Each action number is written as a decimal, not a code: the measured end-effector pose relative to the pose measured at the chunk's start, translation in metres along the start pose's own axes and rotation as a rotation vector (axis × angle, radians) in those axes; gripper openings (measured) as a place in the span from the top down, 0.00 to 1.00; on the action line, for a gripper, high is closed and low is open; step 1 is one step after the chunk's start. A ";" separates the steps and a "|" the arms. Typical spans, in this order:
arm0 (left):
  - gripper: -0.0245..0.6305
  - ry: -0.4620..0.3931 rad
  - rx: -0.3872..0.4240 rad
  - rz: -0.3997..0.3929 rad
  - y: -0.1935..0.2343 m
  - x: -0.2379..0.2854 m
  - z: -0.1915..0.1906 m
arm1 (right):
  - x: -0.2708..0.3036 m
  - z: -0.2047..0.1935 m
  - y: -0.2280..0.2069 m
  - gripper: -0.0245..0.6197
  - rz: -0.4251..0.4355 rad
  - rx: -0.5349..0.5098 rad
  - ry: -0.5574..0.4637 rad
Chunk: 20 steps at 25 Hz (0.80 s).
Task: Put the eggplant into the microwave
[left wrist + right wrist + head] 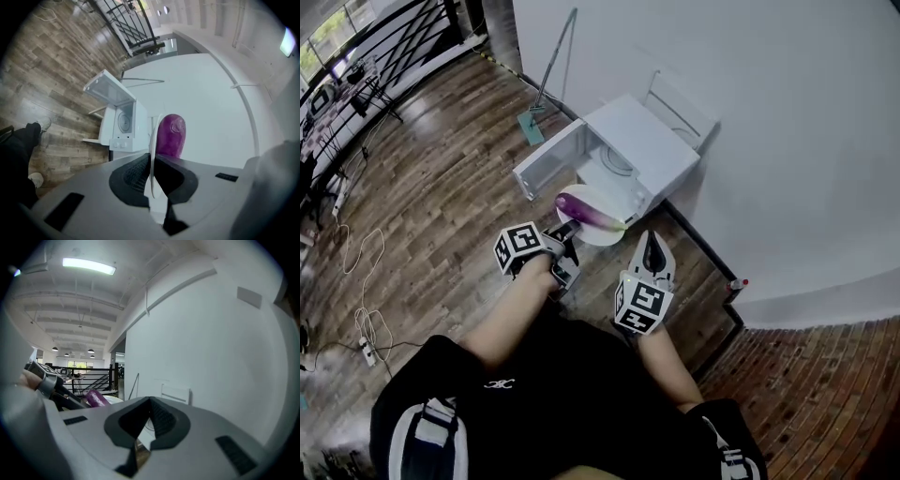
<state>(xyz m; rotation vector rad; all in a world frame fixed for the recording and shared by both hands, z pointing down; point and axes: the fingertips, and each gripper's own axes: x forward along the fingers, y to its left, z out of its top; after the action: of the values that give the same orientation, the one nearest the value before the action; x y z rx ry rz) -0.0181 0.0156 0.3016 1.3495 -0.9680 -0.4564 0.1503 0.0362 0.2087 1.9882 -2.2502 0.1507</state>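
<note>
Head view: left hand-held gripper pinches white plate carrying purple eggplant. Open microwave sits on wooden floor, at plate's 12 o'clock. Right hand-held gripper at plate's 4 o'clock.
Left gripper view: jaws clamp plate rim, edge-on.
Right gripper view: jaws pressed together, empty; eggplant at 9 o'clock.

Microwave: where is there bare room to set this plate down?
Inside the microwave, the cavity looks bare above its turntable, beside the open door. Wood floor beyond the door is free. Crowded at the mouth: the plate and eggplant in the left tool.
</note>
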 end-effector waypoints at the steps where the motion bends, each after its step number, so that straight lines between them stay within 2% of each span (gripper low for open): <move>1: 0.94 0.012 0.013 -0.012 -0.004 0.009 0.013 | 0.012 0.002 0.003 0.95 -0.017 0.001 -0.007; 4: 0.94 0.064 0.039 -0.035 -0.010 0.036 0.050 | 0.051 0.008 0.013 0.95 -0.079 0.004 -0.007; 9: 0.94 0.159 0.056 -0.030 -0.013 0.071 0.114 | 0.119 0.018 0.049 0.95 -0.132 0.024 0.024; 20: 0.94 0.357 0.121 -0.028 0.012 0.130 0.163 | 0.171 -0.001 0.087 0.95 -0.274 0.028 0.107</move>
<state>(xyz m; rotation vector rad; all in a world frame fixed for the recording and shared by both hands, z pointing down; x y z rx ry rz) -0.0787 -0.1802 0.3426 1.4941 -0.6904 -0.1693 0.0435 -0.1203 0.2393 2.2197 -1.9004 0.2535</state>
